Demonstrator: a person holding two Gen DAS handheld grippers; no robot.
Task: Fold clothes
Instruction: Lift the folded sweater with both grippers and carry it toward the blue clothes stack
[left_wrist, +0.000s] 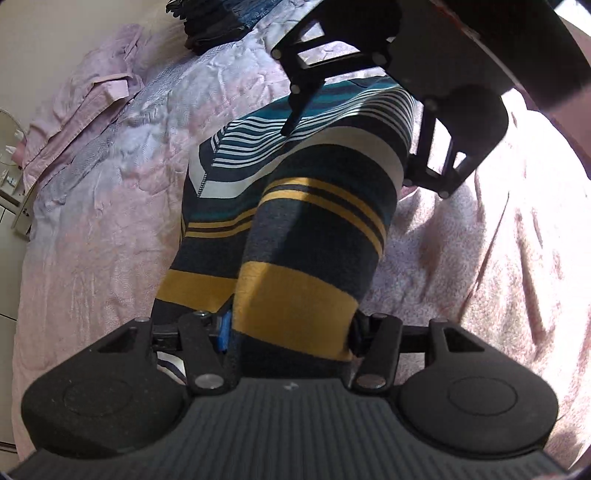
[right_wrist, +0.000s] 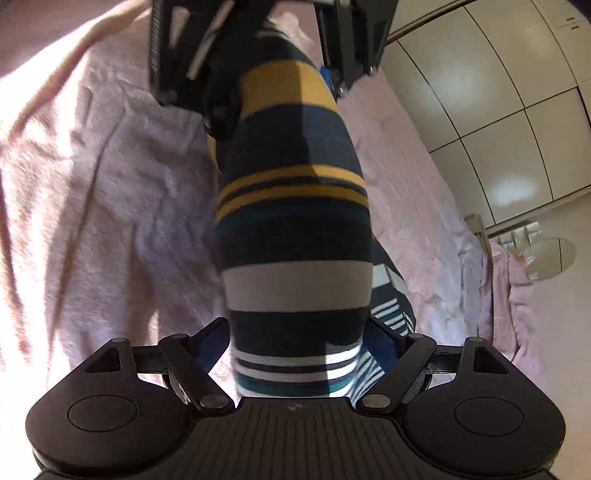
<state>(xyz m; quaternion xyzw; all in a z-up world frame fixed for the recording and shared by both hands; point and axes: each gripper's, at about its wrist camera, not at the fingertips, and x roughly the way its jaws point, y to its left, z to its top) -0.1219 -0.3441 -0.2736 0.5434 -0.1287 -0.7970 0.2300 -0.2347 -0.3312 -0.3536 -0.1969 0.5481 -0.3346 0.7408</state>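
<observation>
A striped garment (left_wrist: 306, 229), in navy, mustard, white and teal bands, hangs stretched between my two grippers above the bed. In the left wrist view my left gripper (left_wrist: 290, 332) is shut on its mustard-banded end, with the blue pad (left_wrist: 223, 328) showing at the cloth's left side. My right gripper (left_wrist: 369, 147) holds the far, thin-striped end at the top. Seen from the right wrist, the striped garment (right_wrist: 295, 177) runs from my right gripper (right_wrist: 299, 354), shut on the thin white and teal stripes, up to my left gripper (right_wrist: 280, 85). Cloth hides all the fingertips.
A pink quilted bed cover (left_wrist: 110, 229) lies below. A folded pink garment (left_wrist: 92, 99) and a dark stack of clothes (left_wrist: 214, 26) sit at the far end. White wardrobe doors (right_wrist: 498, 110) and a round mirror (right_wrist: 550, 258) stand beside the bed.
</observation>
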